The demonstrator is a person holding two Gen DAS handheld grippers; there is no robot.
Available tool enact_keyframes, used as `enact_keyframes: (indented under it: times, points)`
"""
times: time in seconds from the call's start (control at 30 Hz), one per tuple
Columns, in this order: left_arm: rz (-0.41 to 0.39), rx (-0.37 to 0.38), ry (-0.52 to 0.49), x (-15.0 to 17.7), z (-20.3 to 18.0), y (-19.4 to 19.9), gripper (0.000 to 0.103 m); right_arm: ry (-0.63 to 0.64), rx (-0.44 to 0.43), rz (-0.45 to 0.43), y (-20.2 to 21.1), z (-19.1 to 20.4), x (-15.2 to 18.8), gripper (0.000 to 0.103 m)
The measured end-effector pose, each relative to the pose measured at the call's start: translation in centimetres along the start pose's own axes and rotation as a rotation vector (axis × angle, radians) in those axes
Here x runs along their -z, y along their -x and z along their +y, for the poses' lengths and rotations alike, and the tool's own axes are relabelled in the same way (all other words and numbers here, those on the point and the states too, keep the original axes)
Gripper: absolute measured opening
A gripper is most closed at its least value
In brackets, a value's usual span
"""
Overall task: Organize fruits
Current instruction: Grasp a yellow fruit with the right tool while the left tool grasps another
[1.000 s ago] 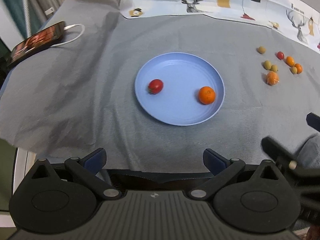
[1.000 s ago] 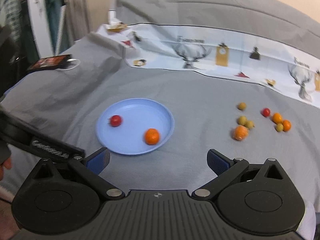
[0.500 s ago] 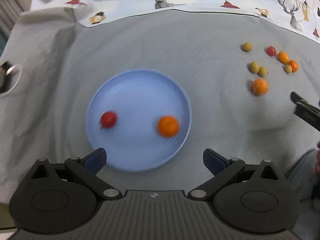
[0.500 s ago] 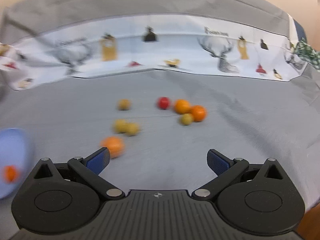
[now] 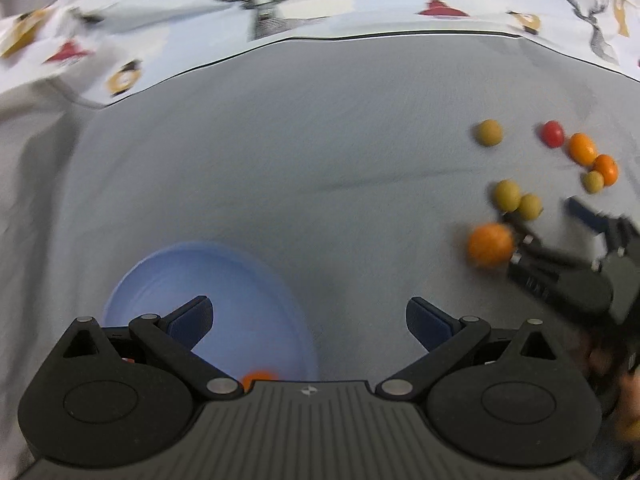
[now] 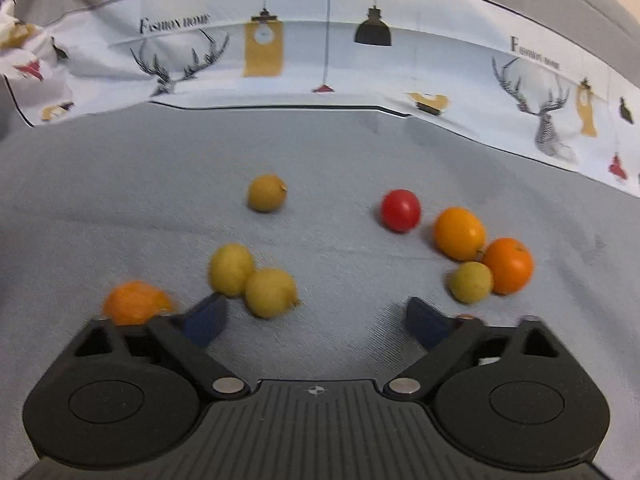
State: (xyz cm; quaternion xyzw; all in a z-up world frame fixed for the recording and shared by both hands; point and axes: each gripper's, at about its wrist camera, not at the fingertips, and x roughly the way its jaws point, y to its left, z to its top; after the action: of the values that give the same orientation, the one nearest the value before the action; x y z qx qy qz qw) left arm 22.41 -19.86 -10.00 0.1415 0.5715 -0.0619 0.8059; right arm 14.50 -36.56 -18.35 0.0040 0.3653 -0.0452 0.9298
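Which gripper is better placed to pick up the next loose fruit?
Right. The right gripper sits low at the loose fruit, jaws closing with nothing between them yet, a yellow-green fruit just ahead. The left gripper hangs open over the blue plate, away from the pile.

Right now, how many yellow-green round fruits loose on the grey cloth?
4: one far left, two touching near the right gripper's left finger, one against the orange fruit at right. More may be hidden.

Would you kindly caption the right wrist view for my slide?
Right gripper, jaws closing with nothing between them, over loose fruit on grey cloth, nearest a yellow-green fruit.
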Motion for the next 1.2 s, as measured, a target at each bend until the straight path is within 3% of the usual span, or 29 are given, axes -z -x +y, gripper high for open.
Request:
enact_keyframes:
  times: [0.1,0.13,0.17,0.33,0.5,0.57,0.6,0.67,0.7,1.0,1.2]
  points:
    - [-0.016,0.048,-0.045,-2.5,-2.3,-1.1,0.103,-0.003,-0.012,-0.022,0.3,-0.3,-0.2,0.062]
    - [-0.022,0.071,-0.068,-3.2,-3.2,-1.3,0.103,0.002,-0.017,-0.033,0.4,-0.5,-0.3,0.036]
    - [-0.026,0.092,-0.093,-3.9,-4.2,-1.7,0.103,0.002,0.007,-0.036,0.5,-0.7,-0.4,0.028]
    - [-0.022,0.182,-0.228,-6.2,-9.2,-3.6,0.103,-0.123,0.169,-0.006,1.3,-4.4,-0.1,0.028]
    - [0.055,0.227,-0.291,-7.2,-13.0,-6.7,0.102,-0.265,0.182,0.003,1.6,-7.1,0.5,0.028]
    - [0.081,0.244,-0.31,-7.2,-13.8,-7.5,0.091,-0.242,0.193,0.002,1.2,-6.8,0.5,0.028]
    - [0.094,0.24,-0.317,-7.2,-14.2,-7.9,0.069,-0.234,0.196,0.0,1.1,-6.7,0.5,0.028]
    - [0.076,0.214,-0.355,-7.0,-14.9,-7.7,0.052,-0.234,0.195,-0.004,1.0,-6.8,0.6,0.028]
    - [0.065,0.214,-0.391,-6.8,-15.2,-7.2,0.027,-0.235,0.194,-0.004,1.0,-6.8,0.6,0.028]
    - [0.02,0.22,-0.314,-6.9,-13.4,-5.3,0.025,-0.249,0.194,-0.012,1.4,-6.8,0.7,0.028]
    - [-0.046,0.233,-0.206,-7.8,-10.1,-1.3,0.025,-0.324,0.215,-0.021,2.5,-7.6,0.7,0.028]
